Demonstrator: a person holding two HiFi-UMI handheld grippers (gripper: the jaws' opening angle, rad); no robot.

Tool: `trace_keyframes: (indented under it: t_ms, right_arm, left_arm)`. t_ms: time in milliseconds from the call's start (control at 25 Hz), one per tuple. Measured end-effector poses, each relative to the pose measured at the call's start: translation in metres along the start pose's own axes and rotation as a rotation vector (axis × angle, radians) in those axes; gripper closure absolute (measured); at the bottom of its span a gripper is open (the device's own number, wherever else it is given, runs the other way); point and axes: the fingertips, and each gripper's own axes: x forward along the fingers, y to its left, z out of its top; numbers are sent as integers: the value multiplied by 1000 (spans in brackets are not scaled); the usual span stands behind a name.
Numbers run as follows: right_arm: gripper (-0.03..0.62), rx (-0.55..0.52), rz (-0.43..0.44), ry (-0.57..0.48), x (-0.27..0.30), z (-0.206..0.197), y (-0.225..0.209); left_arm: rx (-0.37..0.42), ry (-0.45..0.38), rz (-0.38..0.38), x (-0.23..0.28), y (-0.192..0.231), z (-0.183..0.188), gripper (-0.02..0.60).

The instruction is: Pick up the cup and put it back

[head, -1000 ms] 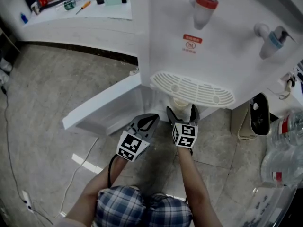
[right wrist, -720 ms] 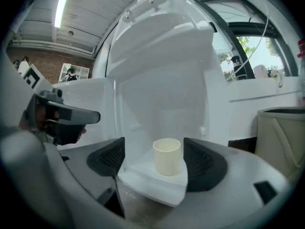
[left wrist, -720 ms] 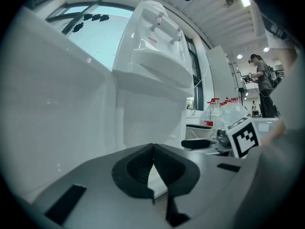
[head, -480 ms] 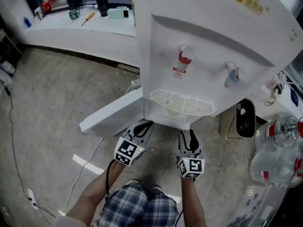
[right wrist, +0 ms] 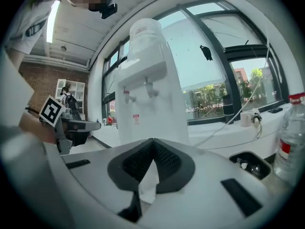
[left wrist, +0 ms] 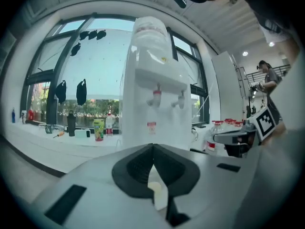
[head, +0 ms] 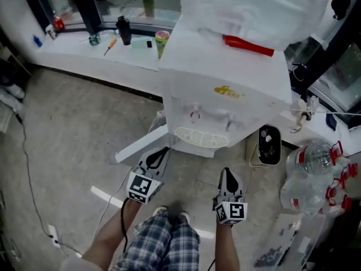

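The person stands facing a white water dispenser with both arms held out in front. The left hand-held gripper points at the dispenser's foot. Its jaws are pressed together at the tips and pinch nothing. The right hand-held gripper sits level with it, well apart to the right. Its jaws have just been closing and now meet, with nothing between them.

I cannot make out the cup in any view, and neither hand-held gripper carries it.

The dispenser's pale drip tray juts out below its two taps. A white cabinet door stands swung open at its base, just ahead of the left hand-held gripper.

To the right of the dispenser a small black-lined bin stands on the floor. Beyond it is a cluster of clear water bottles with red caps.

Behind the dispenser, along the windows, runs a white worktop. It carries a black flask, an orange-handled screwdriver and a green tub.
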Motion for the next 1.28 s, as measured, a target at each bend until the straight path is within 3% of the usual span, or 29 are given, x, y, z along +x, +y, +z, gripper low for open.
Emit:
trace_keyframes:
  t_ms: [160,400,680,960,1280]
  right_arm:
    - [576,2,-3,-21,-24,95,11]
    - [576,8,-14,-61,-63,247,29]
    - [576,-29,-28,-107,-106,389,41]
    - [576,-58,-35,-162,-133,478,52]
    - [577,-110,-74,-220,-155,531,59]
  left_arm:
    - [-27,-15,2,-26,-11,92,557]
    - [8,-20,18,-73,-17,235,557]
    - [70,-44,18,-117,-35,368,557]
    - [35,-98,15,-146,-41,447,557]
    - [22,-147,21,-161,-34,488,557]
